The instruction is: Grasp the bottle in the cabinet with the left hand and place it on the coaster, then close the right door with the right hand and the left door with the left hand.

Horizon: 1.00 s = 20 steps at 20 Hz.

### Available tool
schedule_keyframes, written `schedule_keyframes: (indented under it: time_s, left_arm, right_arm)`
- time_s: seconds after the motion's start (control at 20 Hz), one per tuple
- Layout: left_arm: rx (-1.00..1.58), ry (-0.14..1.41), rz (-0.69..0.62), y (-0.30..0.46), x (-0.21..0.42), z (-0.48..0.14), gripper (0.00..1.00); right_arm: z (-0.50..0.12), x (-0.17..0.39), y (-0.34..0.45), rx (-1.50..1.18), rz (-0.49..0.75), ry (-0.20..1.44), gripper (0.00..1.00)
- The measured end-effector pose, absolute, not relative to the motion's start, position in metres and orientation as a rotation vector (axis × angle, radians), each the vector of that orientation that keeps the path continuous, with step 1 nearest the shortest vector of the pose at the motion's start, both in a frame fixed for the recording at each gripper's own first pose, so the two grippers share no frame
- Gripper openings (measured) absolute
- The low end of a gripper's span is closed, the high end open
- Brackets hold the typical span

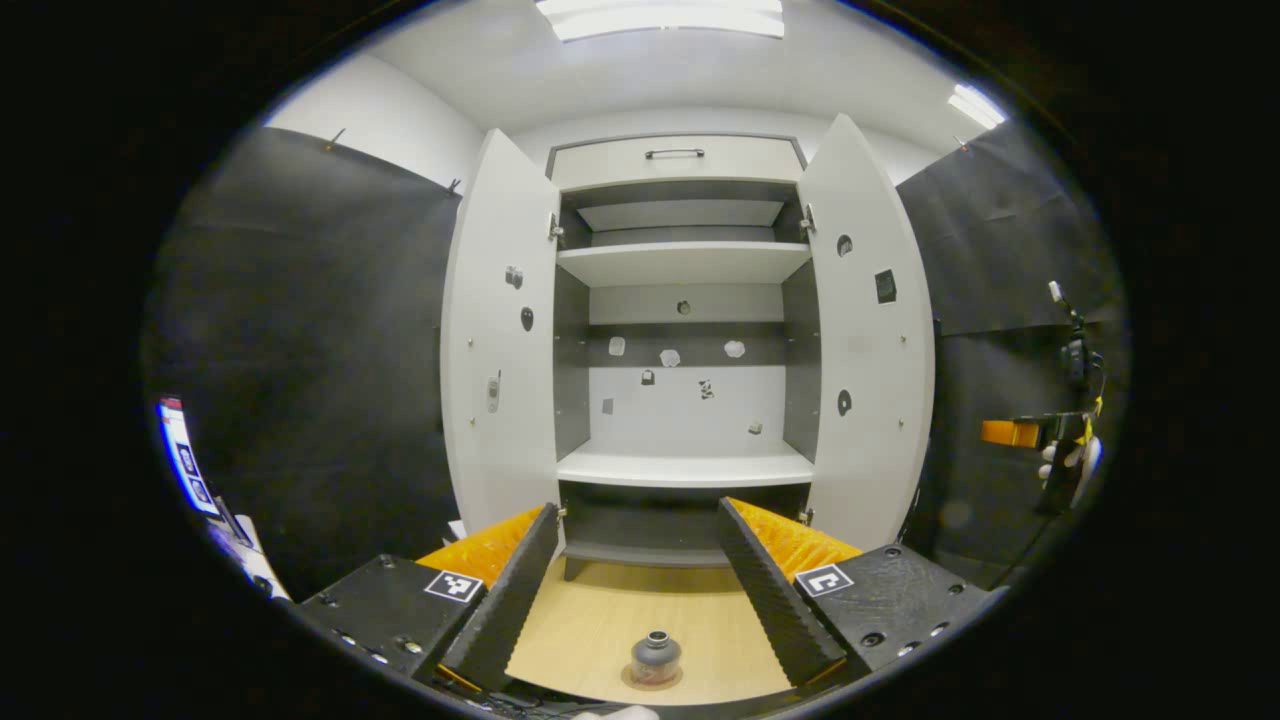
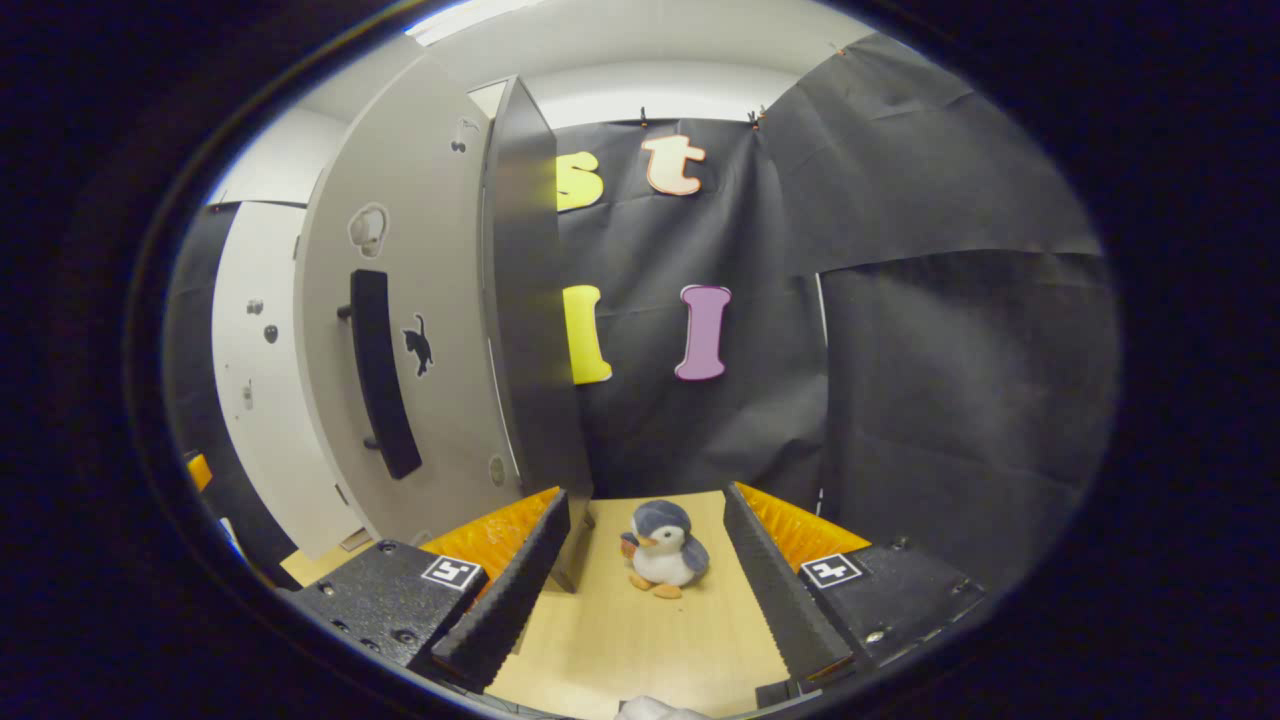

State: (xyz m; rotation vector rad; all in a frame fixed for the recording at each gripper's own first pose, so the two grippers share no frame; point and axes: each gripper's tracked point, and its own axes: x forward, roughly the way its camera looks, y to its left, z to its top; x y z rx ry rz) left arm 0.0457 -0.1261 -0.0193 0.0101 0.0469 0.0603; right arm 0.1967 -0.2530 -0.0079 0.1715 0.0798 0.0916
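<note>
Cabinet (image 1: 684, 300) shelves look bare, right door (image 2: 400, 330) and left door (image 1: 497, 330) both swung open, so closing remains. Left gripper (image 1: 640, 585) and right gripper (image 2: 640, 585) both spread, holding nothing. Bottle (image 1: 656, 656) stands near on the table (image 1: 600, 620), probably on the coaster (image 1: 655, 680), so placement looks done.

Wooden table (image 1: 600, 620) bearing bottle (image 1: 656, 655), toy penguin (image 2: 662, 548).

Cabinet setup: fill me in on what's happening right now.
A person holds two grippers. The left gripper hangs open over the bottle, which already stands on the coaster on the table. Both cabinet doors are open. The right gripper, open, faces the right door, near a toy penguin.
</note>
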Motion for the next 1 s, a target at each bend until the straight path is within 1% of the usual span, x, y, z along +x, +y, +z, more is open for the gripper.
schedule_keyframes:
  time_s: [0.15, 0.2, 0.35, 0.5, 0.55, 0.6, 0.65, 0.7, 0.8, 0.9, 0.95, 1.0]
  left_arm:
    - [0.026, 0.048, 0.095, -0.113, 0.039, -0.018, 0.99]
    - [0.028, 0.055, 0.101, -0.110, 0.038, -0.019, 0.98]
    - [0.023, 0.072, 0.115, -0.101, 0.036, -0.021, 0.98]
    - [0.013, 0.063, 0.105, -0.096, 0.037, -0.016, 0.98]
    - [0.011, 0.067, 0.095, -0.094, 0.039, -0.015, 0.98]
    - [0.011, 0.073, 0.085, -0.093, 0.041, -0.014, 0.99]
    - [0.014, 0.073, 0.071, -0.092, 0.045, -0.012, 0.99]
    - [0.024, 0.067, 0.052, -0.093, 0.050, -0.008, 0.99]
    - [0.035, 0.055, 0.009, -0.095, 0.059, 0.001, 0.99]
    - [0.032, 0.050, -0.015, -0.094, 0.067, 0.005, 0.99]
    - [0.027, 0.054, -0.026, -0.095, 0.070, 0.004, 0.99]
    - [0.024, 0.059, -0.030, -0.095, 0.071, 0.003, 0.99]
  right_arm:
    - [0.021, 0.214, -0.228, 0.175, 0.153, 0.042, 1.00]
    - [0.030, 0.216, -0.220, 0.178, 0.172, 0.032, 1.00]
    - [0.053, 0.222, -0.195, 0.164, 0.222, 0.004, 1.00]
    - [0.068, 0.225, -0.167, 0.136, 0.281, -0.011, 1.00]
    - [0.070, 0.225, -0.166, 0.116, 0.267, -0.003, 1.00]
    - [0.071, 0.226, -0.165, 0.098, 0.260, -0.004, 0.96]
    - [0.071, 0.228, -0.163, 0.091, 0.259, -0.002, 0.97]
    - [0.070, 0.228, -0.161, 0.102, 0.257, 0.006, 0.94]
    - [0.066, 0.226, -0.158, 0.146, 0.248, 0.032, 0.97]
    - [0.065, 0.224, -0.153, 0.176, 0.237, 0.050, 0.97]
    - [0.065, 0.224, -0.148, 0.176, 0.233, 0.053, 0.94]
    - [0.067, 0.222, -0.143, 0.170, 0.228, 0.051, 0.98]
